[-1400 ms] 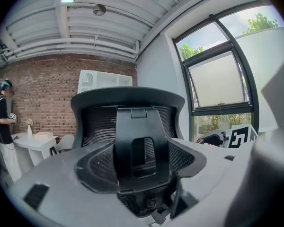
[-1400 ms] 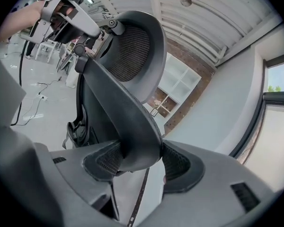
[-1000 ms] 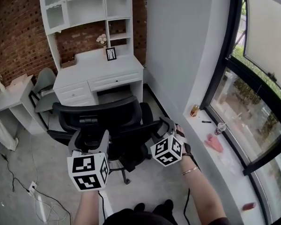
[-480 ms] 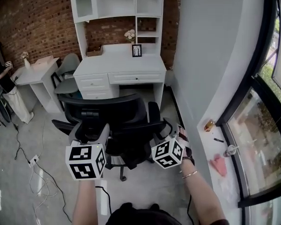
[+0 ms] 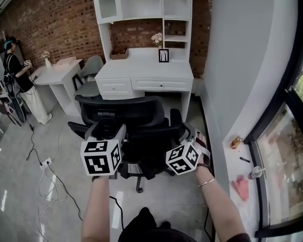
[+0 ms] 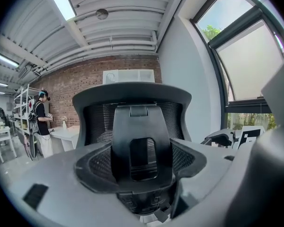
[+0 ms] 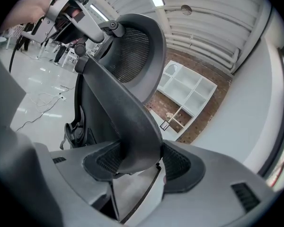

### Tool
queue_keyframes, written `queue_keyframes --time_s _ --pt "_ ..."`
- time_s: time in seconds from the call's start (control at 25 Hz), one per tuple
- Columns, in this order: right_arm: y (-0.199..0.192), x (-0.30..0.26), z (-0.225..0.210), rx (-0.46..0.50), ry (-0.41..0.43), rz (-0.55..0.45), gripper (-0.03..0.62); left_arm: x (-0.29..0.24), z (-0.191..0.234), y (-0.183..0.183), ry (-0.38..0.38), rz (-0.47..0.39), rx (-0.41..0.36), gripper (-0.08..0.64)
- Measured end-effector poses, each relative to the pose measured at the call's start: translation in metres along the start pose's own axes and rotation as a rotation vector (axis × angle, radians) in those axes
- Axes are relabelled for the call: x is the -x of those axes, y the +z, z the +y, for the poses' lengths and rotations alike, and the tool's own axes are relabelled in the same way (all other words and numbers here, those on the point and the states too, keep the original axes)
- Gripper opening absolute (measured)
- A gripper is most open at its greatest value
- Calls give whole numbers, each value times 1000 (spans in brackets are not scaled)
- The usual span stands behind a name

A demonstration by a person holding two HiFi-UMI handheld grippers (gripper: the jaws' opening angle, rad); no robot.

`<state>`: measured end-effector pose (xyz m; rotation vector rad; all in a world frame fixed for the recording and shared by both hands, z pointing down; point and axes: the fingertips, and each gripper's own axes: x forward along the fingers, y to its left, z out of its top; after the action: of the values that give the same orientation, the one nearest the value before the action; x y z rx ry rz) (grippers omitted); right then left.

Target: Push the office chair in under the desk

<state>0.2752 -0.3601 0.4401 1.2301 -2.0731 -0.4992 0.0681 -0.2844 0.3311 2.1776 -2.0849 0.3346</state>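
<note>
In the head view the black office chair stands on the floor with its back towards me, just in front of the white desk and its knee opening. My left gripper is at the middle of the backrest. In the left gripper view its pads sit on both sides of the chair's black back spine, so the left gripper is shut on it. My right gripper is at the chair's right side. The right gripper is shut on the curved edge of the backrest.
A white hutch rises over the desk, which carries a small picture frame and flowers. To the left are a second white table, a grey chair and a person. Cables lie on the floor. A wall and window sill close the right.
The chair, with both grippers on it, has edged closer to the desk. The head view has swung up and left, bringing the second table and the person into sight.
</note>
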Motion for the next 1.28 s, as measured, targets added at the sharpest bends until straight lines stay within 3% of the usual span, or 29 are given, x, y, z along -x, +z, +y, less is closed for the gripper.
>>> queue_keyframes --time_s 0.44,1.28 --pt "1 -49 -29 1 1 2 252 -55 3 13 38 6 -12 310" --pt "7 -209 -108 -6 -20 32 252 -235 24 50 16 24 -16 308"
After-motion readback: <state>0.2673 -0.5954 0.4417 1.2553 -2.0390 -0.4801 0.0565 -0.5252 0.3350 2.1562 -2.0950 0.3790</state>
